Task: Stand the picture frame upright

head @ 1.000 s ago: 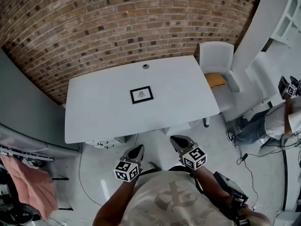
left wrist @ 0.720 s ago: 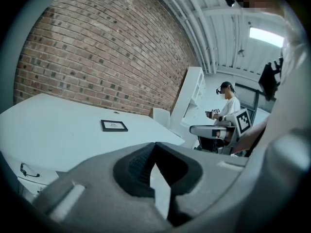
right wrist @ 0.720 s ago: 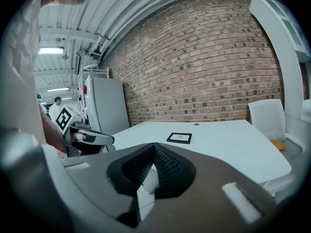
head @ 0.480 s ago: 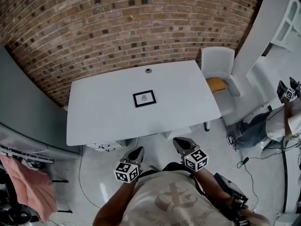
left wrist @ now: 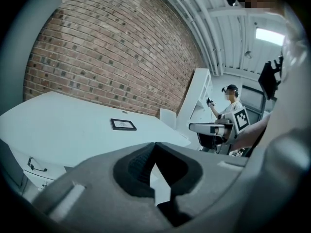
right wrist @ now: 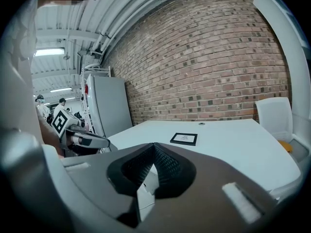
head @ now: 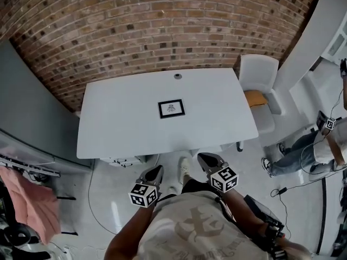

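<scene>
Black picture frame (head: 171, 108) flat on tabletop (head: 119, 129), well off. Left gripper (head: 155, 172), right gripper (head: 206, 161): jaws together, empty. I'd step in, open, tip up its far edge.

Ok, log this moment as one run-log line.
picture frame: flat on table, untouched | left gripper: shut, empty, short of table | right gripper: shut, empty
</scene>
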`<control>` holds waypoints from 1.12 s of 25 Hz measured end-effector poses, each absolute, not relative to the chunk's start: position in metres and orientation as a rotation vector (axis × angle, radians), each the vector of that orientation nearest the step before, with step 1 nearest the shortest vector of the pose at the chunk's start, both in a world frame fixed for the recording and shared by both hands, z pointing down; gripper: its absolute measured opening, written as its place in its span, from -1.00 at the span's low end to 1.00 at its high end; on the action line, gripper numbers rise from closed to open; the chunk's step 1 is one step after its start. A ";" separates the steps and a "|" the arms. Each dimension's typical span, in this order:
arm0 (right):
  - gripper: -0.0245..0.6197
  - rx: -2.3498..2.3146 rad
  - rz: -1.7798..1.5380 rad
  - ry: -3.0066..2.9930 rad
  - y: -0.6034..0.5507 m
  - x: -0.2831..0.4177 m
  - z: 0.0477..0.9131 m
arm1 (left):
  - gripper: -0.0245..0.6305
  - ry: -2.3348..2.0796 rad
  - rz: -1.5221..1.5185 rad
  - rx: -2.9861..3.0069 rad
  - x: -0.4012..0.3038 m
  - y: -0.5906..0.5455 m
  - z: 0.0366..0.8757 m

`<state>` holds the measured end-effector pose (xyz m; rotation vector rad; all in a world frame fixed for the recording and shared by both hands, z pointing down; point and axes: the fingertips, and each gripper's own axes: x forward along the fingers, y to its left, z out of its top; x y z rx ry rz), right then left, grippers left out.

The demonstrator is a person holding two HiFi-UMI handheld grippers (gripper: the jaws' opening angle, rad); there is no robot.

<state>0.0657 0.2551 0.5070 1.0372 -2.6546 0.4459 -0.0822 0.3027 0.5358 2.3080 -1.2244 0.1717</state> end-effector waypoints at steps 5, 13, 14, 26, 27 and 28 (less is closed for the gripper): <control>-0.90 1.012 0.459 -2.669 0.232 0.055 0.510 | -0.91 -1.276 0.166 2.267 -0.098 0.290 0.539; -0.90 0.996 0.488 -2.665 0.188 0.054 0.515 | -0.91 -1.296 0.166 2.258 -0.102 0.243 0.534; -0.90 0.996 0.490 -2.661 0.180 0.055 0.516 | -0.91 -1.295 0.166 2.259 -0.101 0.236 0.534; -0.90 0.936 0.509 -2.651 0.087 0.054 0.520 | -0.91 -1.327 0.152 2.191 -0.098 0.153 0.544; -0.90 0.930 0.509 -2.651 0.078 0.053 0.521 | -0.91 -1.333 0.153 2.188 -0.098 0.145 0.544; -0.90 0.924 0.512 -2.649 0.070 0.053 0.522 | -0.91 -1.339 0.155 2.184 -0.098 0.137 0.544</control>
